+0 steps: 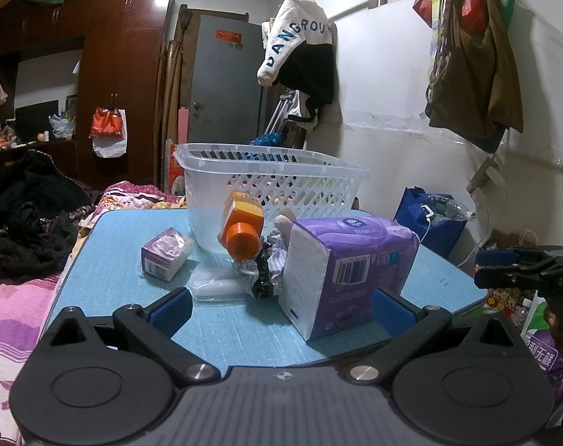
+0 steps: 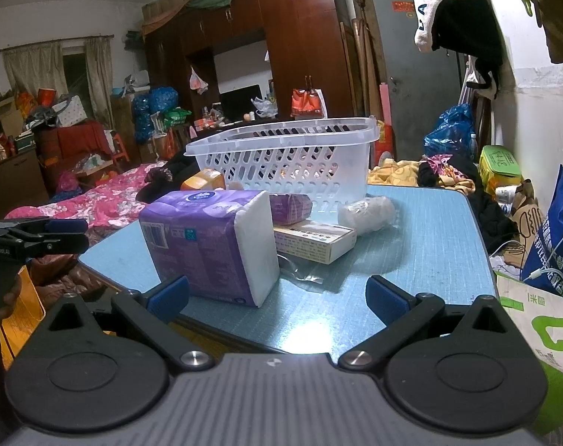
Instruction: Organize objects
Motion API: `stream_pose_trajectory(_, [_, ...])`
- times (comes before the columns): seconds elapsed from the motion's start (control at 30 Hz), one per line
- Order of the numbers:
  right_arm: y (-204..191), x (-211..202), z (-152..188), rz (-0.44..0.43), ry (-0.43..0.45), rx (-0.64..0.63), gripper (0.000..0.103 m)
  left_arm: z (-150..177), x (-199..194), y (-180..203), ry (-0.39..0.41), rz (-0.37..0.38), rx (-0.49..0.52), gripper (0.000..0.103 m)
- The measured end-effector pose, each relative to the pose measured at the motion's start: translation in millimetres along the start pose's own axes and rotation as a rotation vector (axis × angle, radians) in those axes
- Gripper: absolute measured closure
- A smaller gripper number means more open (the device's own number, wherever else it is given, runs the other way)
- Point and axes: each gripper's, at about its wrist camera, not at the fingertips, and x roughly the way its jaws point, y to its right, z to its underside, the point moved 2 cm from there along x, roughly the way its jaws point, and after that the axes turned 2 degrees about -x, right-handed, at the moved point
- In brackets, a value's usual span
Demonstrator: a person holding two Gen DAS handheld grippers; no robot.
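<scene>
Nearest the left wrist camera, the left gripper (image 1: 279, 308) hovers low over the near edge of the table (image 1: 132, 260), level, its two blue-padded fingers (image 1: 170, 310) spread wide with nothing between them. The right finger sits just beside the tissue pack (image 1: 341, 271); whether it touches the wrap cannot be told.

The right gripper (image 2: 277, 297) is held the same way at another edge of the table, level and spread wide, gripping nothing; its left finger lies close to the tissue pack (image 2: 207, 249). Each gripper shows at the far side of the other's view, side-on and dark.

The tissue pack is a soft block in glossy purple plastic wrap with a barcode, white tissue showing at one end. Beyond it, on the textured light-blue table top, lie an orange bottle (image 1: 242, 230) tipped on its side with a ribbed cap, a small purple tissue packet (image 1: 164, 254), a flat cardboard box (image 2: 313, 241), a wrapped white roll (image 2: 367, 212) and crumpled clear plastic (image 1: 214, 286). The basket (image 1: 270, 182), pale translucent plastic with slotted walls and a broad rim, stands upright at the far side of the table, just behind the pile.
</scene>
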Motion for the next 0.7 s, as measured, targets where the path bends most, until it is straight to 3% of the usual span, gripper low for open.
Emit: stream_pose_trajectory(0.7, [-0.1,0.6,0.7,-0.001,-0.005,-0.002,0.000,-0.5,0.9,1.6,-0.005,0.004,-0.002,0.000])
